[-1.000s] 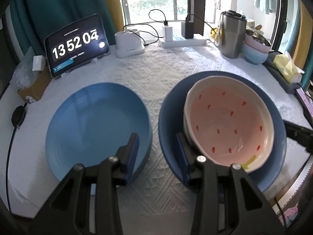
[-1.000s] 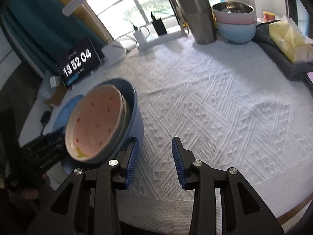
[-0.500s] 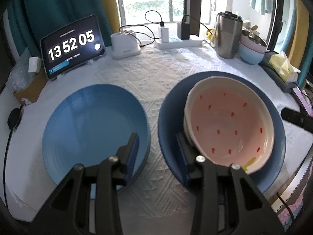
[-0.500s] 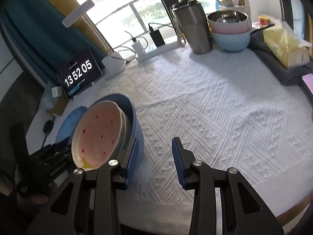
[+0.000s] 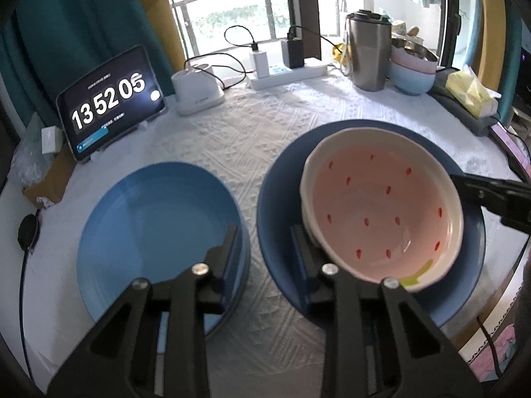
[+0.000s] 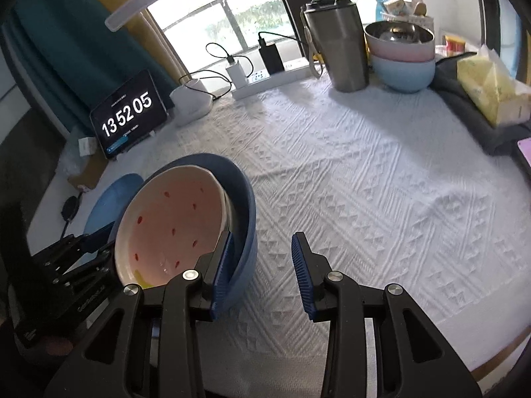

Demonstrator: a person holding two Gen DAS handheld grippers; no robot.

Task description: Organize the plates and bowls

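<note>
A light blue plate (image 5: 149, 232) lies on the white cloth at the left. Beside it stands a dark blue bowl (image 5: 278, 199) with a white bowl (image 5: 381, 212), pink inside with red specks, nested in it. My left gripper (image 5: 264, 252) straddles the dark bowl's near-left rim, one finger inside it and one over the light plate. Its jaws are closing and the pads stand apart from the rim. My right gripper (image 6: 262, 265) is open at the dark blue bowl's (image 6: 245, 205) right wall, which lies just by its left finger. Its arm (image 5: 491, 195) reaches in from the right.
At the back stand a tablet clock (image 5: 109, 102), a white charger (image 5: 197, 89), a power strip (image 5: 285, 73) with cables, a steel tumbler (image 5: 368, 56) and stacked pastel bowls (image 5: 411, 69). A yellow tissue pack (image 6: 491, 93) lies at the right. Bare cloth (image 6: 381, 182) spreads right of the bowls.
My left jaws have narrowed a little around the dark bowl's rim and the view has rolled slightly. The right gripper has come up to the bowl's right wall.
</note>
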